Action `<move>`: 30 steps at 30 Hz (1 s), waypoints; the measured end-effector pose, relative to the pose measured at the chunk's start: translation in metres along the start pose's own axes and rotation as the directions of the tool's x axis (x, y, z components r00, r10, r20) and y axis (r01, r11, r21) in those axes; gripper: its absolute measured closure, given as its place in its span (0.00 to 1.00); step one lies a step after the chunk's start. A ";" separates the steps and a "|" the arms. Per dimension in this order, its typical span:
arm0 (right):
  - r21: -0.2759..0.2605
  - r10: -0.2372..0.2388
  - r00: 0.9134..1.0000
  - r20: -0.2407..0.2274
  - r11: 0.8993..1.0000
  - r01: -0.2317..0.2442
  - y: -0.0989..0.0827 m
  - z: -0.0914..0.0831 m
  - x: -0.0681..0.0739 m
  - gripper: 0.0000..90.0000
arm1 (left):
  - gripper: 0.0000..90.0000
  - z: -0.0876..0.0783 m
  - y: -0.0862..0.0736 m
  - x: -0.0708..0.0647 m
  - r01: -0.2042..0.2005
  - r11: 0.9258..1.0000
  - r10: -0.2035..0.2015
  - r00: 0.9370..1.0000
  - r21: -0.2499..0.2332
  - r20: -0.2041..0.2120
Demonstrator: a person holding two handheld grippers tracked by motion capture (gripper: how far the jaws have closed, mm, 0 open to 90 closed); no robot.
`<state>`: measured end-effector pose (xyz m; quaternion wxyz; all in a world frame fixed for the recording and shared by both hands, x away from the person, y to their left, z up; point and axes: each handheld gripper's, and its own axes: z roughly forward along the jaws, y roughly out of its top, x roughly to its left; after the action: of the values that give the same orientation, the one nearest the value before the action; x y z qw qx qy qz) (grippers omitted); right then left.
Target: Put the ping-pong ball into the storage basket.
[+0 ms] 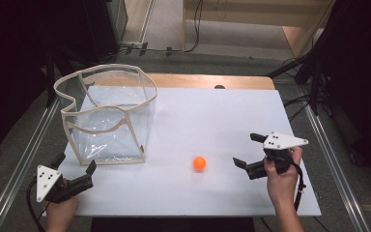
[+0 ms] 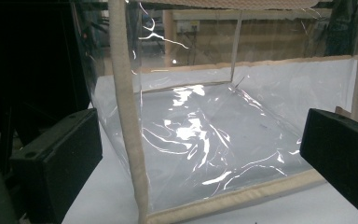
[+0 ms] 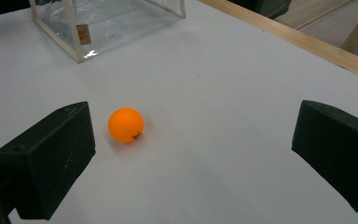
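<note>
An orange ball (image 1: 199, 163) (image 3: 126, 125) lies on the white table sheet (image 1: 207, 121), right of a clear plastic bag with cream piping (image 1: 107, 113) (image 2: 205, 135) that stands open-topped at the left. My right gripper (image 1: 249, 151) (image 3: 191, 158) is open, its jaws wide apart, pointing left at the ball from a short distance. My left gripper (image 1: 75, 163) (image 2: 200, 163) is open too, just in front of the bag's near left corner, with nothing between its jaws.
A wooden strip (image 1: 212, 80) runs along the table's far edge. Metal rails (image 1: 29, 150) flank both sides. Dark equipment and cables (image 1: 319, 63) stand beyond the right side. Bare sheet lies between ball and bag.
</note>
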<state>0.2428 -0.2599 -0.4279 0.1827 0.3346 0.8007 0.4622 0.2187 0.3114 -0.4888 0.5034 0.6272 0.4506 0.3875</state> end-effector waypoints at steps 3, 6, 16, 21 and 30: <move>0.010 -0.007 1.000 -0.009 1.000 0.007 0.004 0.004 0.001 0.00 | 0.00 0.000 0.000 0.000 -0.001 1.000 0.001 1.000 -0.001 0.000; 0.016 -0.012 1.000 -0.015 1.000 0.012 0.006 0.007 0.002 0.00 | 0.00 0.000 0.000 -0.001 -0.003 1.000 0.003 1.000 -0.002 0.002; 0.060 -0.038 0.998 -0.044 0.997 0.041 0.019 0.023 0.008 0.00 | 0.00 0.000 0.000 -0.001 -0.002 1.000 0.002 1.000 -0.004 0.004; 0.084 -0.050 0.997 -0.056 0.995 0.055 0.025 0.031 0.012 0.00 | 0.00 0.000 0.000 -0.001 -0.004 1.000 0.004 1.000 -0.002 0.004; 0.122 -0.077 0.994 -0.073 0.989 0.086 0.032 0.047 0.017 0.00 | 0.00 0.000 0.000 0.000 -0.004 1.000 0.004 1.000 -0.002 0.006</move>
<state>0.2708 -0.2075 -0.4238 0.1526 0.2962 0.8469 0.4144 0.2189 0.3109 -0.4889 0.5046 0.6288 0.4475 0.3868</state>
